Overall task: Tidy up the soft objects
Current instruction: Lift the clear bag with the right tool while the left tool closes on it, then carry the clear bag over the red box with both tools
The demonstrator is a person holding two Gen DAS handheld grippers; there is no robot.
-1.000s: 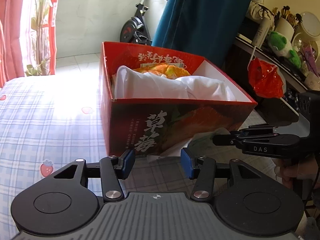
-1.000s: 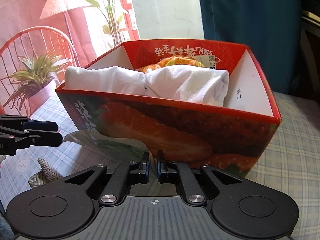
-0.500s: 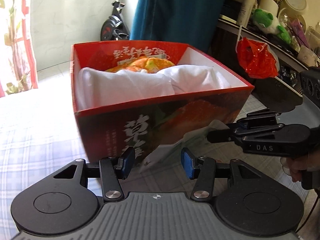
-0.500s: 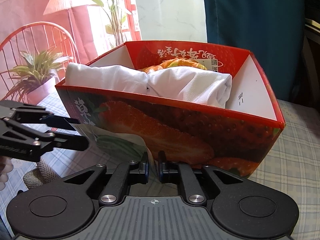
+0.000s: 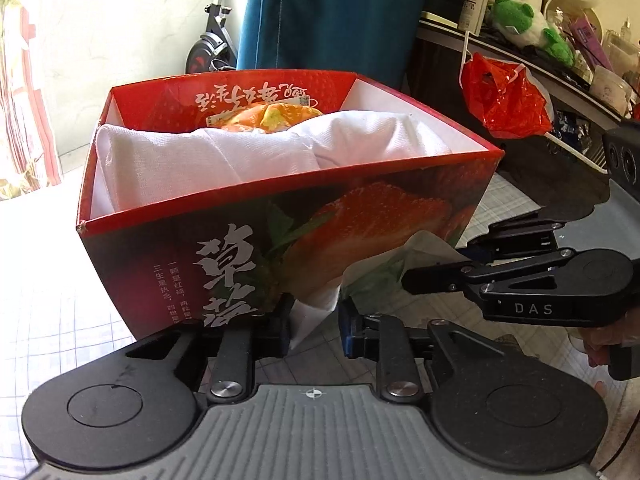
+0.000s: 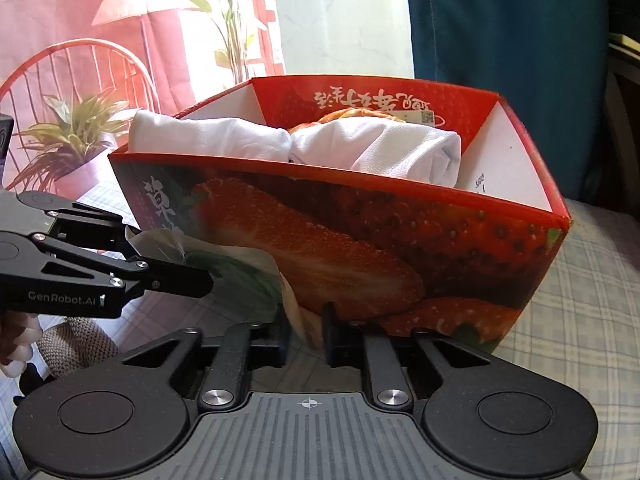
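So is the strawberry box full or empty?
Nearly full. The box holds rolled white cloths reaching its rim, with something orange behind them.

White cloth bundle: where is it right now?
In both wrist views the white cloth bundle lies inside the red strawberry box, along its near wall, with an orange item behind it toward the far wall.

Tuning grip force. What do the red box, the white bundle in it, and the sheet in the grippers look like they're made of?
Red box: glossy printed cardboard, plain white inside; crisp folded edges, sheen on the strawberry print.
White bundle: soft woven or knit fabric, matte; visible weave, rounded folds.
Sheet: probably thin clear plastic film, maybe a bag; see-through, crinkled, glinting.
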